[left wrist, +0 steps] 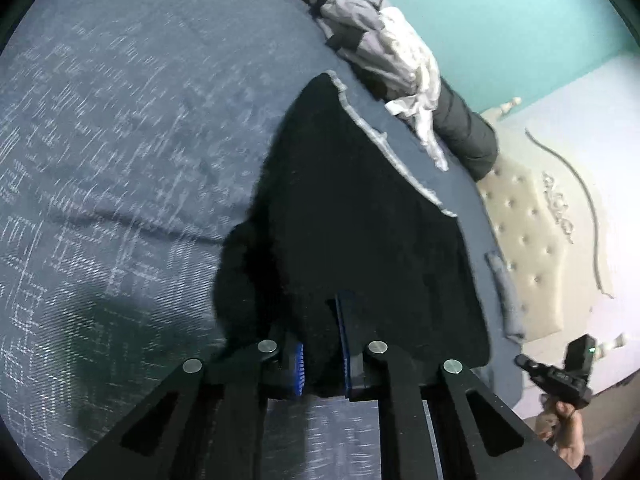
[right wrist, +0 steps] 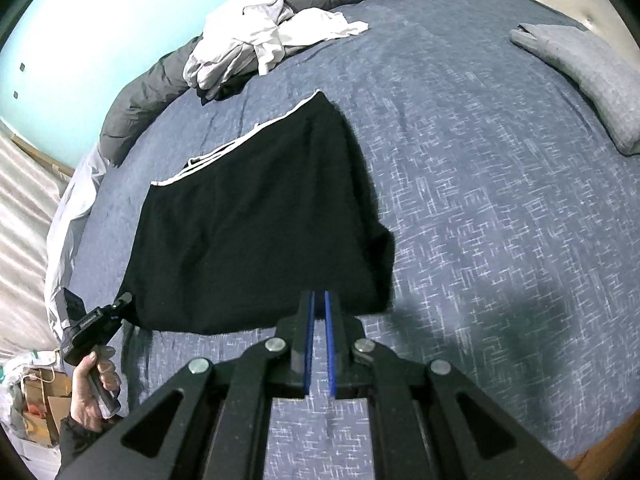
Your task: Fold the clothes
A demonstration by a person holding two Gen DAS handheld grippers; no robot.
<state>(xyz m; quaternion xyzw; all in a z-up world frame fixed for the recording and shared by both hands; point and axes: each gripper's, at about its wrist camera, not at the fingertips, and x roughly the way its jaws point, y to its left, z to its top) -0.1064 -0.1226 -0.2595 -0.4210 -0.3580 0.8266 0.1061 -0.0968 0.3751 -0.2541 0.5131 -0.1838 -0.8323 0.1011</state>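
the black garment [left wrist: 360,216] bunches right against the lens in the left wrist view, its near corner pinched between the narrow jaws of the left gripper [left wrist: 322,344]; the rest lies spread on the blue bed [right wrist: 480,200], white trim along its far edge. the right gripper [right wrist: 319,308] has its jaws nearly shut at the garment's near hem at 6 o'clock in its own view, and whether cloth sits between the blue pads i cannot tell. a likely failure: if the right side holds nothing, lifting would raise one corner only and the fold would skew or drag. the white clothes pile [right wrist: 256,44] sits at 11 o'clock against the grey duvet roll [right wrist: 152,92]. only the right view shows the garment's whole outline and the grey pillow [right wrist: 592,80] at 2 o'clock; only the left view shows cloth actually inside jaws.
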